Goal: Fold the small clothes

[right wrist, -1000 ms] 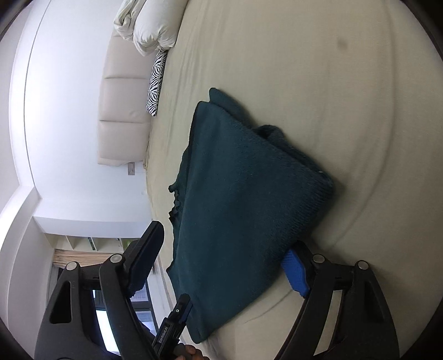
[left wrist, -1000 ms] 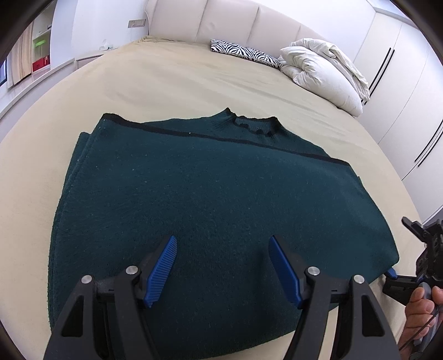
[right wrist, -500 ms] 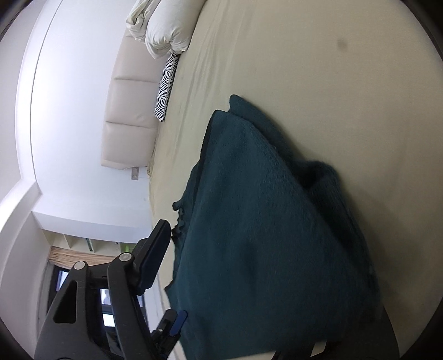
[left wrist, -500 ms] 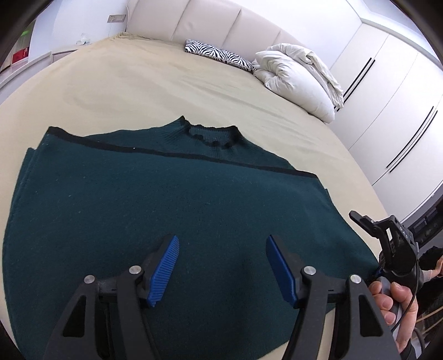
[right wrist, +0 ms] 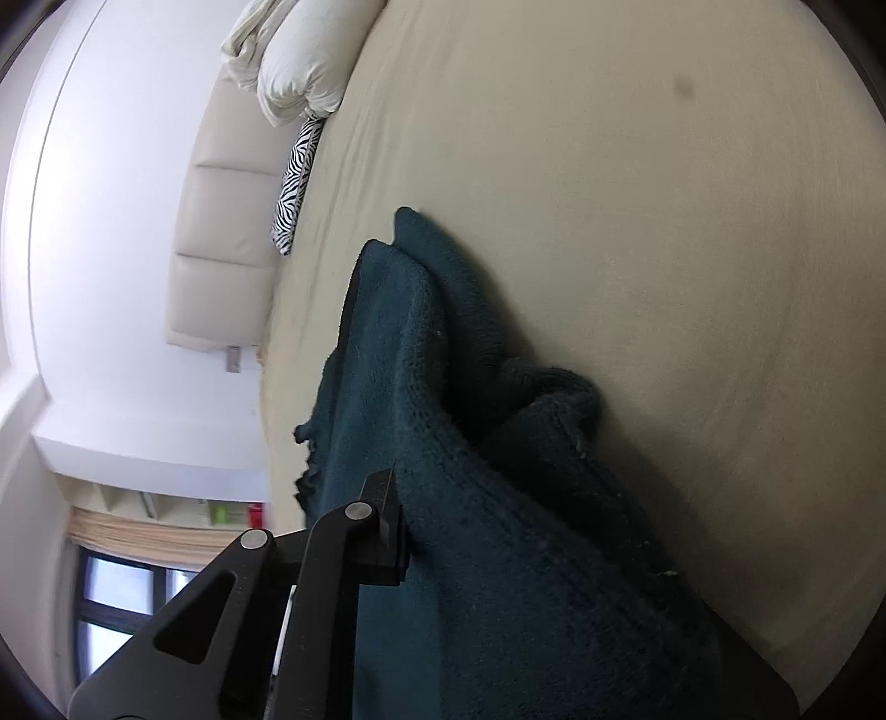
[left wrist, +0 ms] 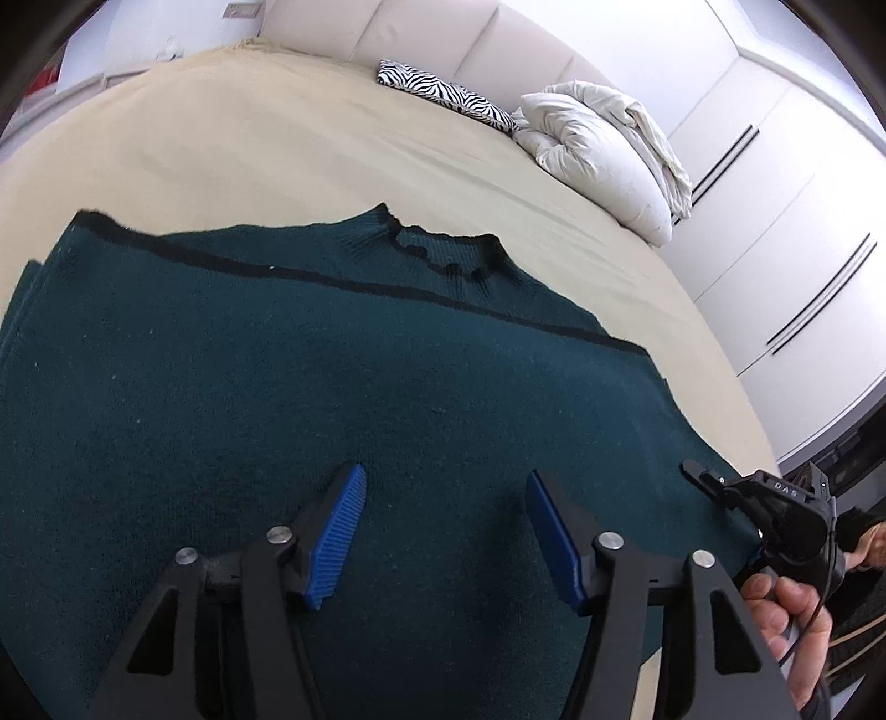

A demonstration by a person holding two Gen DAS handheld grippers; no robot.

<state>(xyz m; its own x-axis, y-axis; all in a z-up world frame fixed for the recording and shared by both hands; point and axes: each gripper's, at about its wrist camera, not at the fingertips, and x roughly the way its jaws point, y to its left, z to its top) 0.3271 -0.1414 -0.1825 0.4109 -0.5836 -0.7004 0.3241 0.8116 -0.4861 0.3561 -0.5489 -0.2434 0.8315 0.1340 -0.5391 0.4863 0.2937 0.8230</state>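
A dark teal sweater point(left wrist: 310, 387) with black trim lies folded on the beige bed point(left wrist: 288, 144), collar at the far side. My left gripper point(left wrist: 443, 531) is open and hovers just above the sweater's near half, holding nothing. My right gripper point(left wrist: 758, 543) is at the sweater's right corner in the left wrist view. In the right wrist view the sweater point(right wrist: 498, 554) fills the lower middle, its edge lifted and bunched, and one black finger point(right wrist: 387, 531) presses against the cloth. The other finger is hidden under the fabric.
A white duvet bundle point(left wrist: 603, 160) and a zebra-print cushion point(left wrist: 443, 94) lie at the head of the bed by the padded headboard point(left wrist: 443, 33). White wardrobe doors point(left wrist: 786, 232) stand to the right. A window and shelves point(right wrist: 166, 531) show in the right wrist view.
My right gripper has closed onto the sweater's right corner, and the cloth now bunches up around it. My left gripper has shifted right over the sweater and stays open.
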